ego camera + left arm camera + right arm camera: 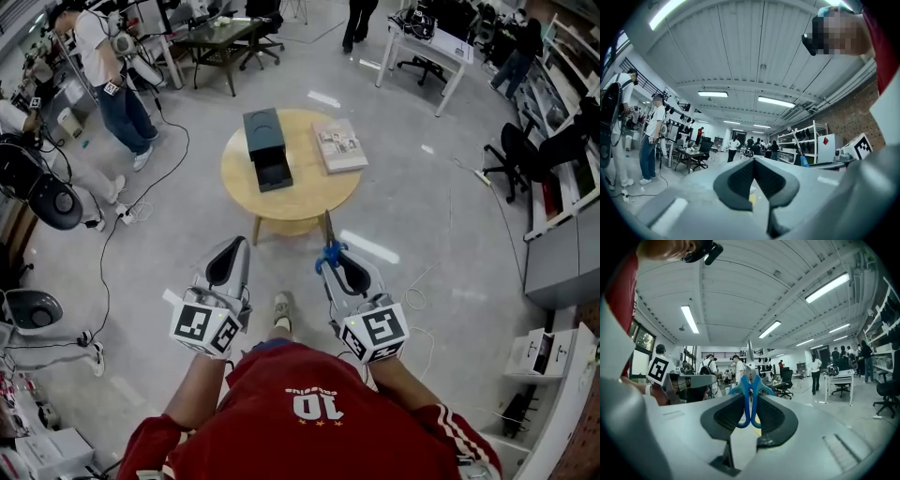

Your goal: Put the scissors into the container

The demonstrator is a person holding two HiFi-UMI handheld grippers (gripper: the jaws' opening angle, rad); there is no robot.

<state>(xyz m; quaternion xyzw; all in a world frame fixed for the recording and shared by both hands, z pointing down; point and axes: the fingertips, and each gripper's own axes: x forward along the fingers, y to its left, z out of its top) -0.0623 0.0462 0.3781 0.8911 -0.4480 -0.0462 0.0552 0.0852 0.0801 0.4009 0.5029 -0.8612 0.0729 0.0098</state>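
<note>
The scissors (751, 380) are held by the right gripper (332, 255). The blue handles are clamped btwn its fingers (777, 419), w/ the blade pointed fwd, away from the person. In the head view the scissors are seen in the air above the floor. They are short of the round wooden bench (309, 195), w/ the blade tip near its front edge. They are well apart from the container (265, 150).

The left gripper (753, 161) is held level beside the right one. Its fingers (735, 182) are closed tip to tip, w/ nothing btwn them.

The dark container is set approx. mid-bench, slightly to the left. Its near half looks open at the top. A book (339, 145) is laid flat to its right, near but not touching. Both grippers are carried in front of a red shirt (305, 412). Other people and desks are visible at the far side of the room.
</note>
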